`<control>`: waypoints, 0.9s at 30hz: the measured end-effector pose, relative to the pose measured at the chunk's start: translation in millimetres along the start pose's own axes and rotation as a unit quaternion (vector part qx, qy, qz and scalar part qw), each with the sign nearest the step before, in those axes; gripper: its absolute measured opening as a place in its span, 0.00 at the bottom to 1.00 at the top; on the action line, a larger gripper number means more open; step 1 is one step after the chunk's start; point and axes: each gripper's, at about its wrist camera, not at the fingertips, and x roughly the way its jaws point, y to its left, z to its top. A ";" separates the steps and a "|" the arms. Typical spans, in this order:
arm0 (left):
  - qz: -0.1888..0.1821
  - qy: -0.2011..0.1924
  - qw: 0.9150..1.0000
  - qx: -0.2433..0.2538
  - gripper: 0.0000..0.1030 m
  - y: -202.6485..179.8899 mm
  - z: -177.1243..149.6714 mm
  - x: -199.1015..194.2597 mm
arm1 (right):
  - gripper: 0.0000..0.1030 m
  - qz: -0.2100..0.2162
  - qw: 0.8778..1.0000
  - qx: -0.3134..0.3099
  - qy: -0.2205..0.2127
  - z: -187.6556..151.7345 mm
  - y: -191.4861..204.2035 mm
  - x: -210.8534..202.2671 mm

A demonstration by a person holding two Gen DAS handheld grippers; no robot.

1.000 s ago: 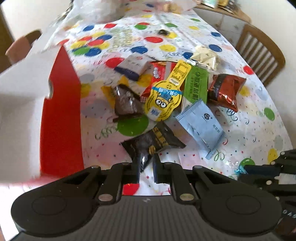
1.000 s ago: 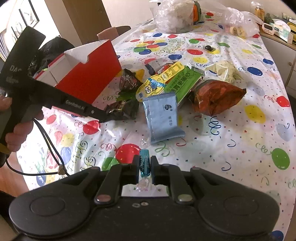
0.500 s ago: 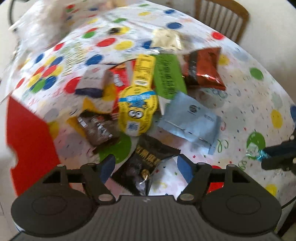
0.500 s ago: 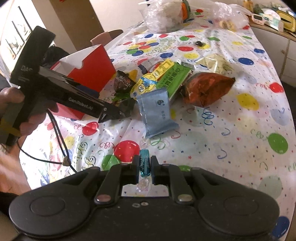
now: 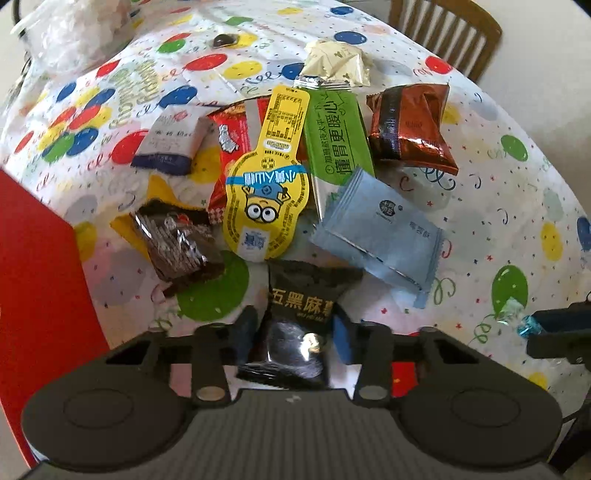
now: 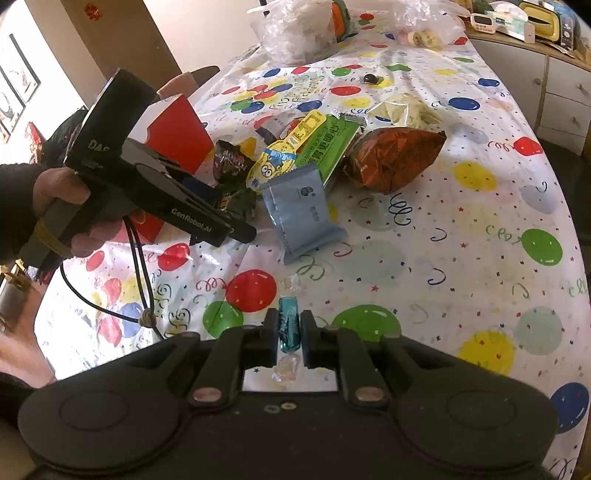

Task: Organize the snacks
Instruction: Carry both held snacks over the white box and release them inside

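Note:
A pile of snack packets lies mid-table: a yellow Minion packet (image 5: 267, 188), a green packet (image 5: 338, 138), a light blue packet (image 5: 380, 229), a brown foil bag (image 5: 410, 125) and a dark chocolate wrapper (image 5: 177, 240). My left gripper (image 5: 295, 332) is open, its fingers either side of a black sesame packet (image 5: 303, 299). My right gripper (image 6: 289, 330) is shut on a small teal-wrapped candy (image 6: 288, 325) above the table. A red box (image 5: 40, 280) stands at the left, also in the right wrist view (image 6: 177, 136).
The table has a balloon-print cloth (image 6: 461, 229). Clear plastic bags (image 6: 295, 33) sit at the far end. A wooden chair (image 5: 447, 33) stands at the far right, a sideboard (image 6: 554, 85) beyond it. The left gripper body (image 6: 155, 184) reaches over the pile.
My left gripper opened from shut on the black packet, swung right away from the red box, and now straddles the packet more closely. The right gripper kept holding the candy, nearly still.

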 end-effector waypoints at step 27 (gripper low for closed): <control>0.084 -0.089 0.950 -0.287 0.33 47.2 -82.8 -143.6 | 0.10 0.045 0.994 -0.098 -0.032 62.7 50.2 -10.1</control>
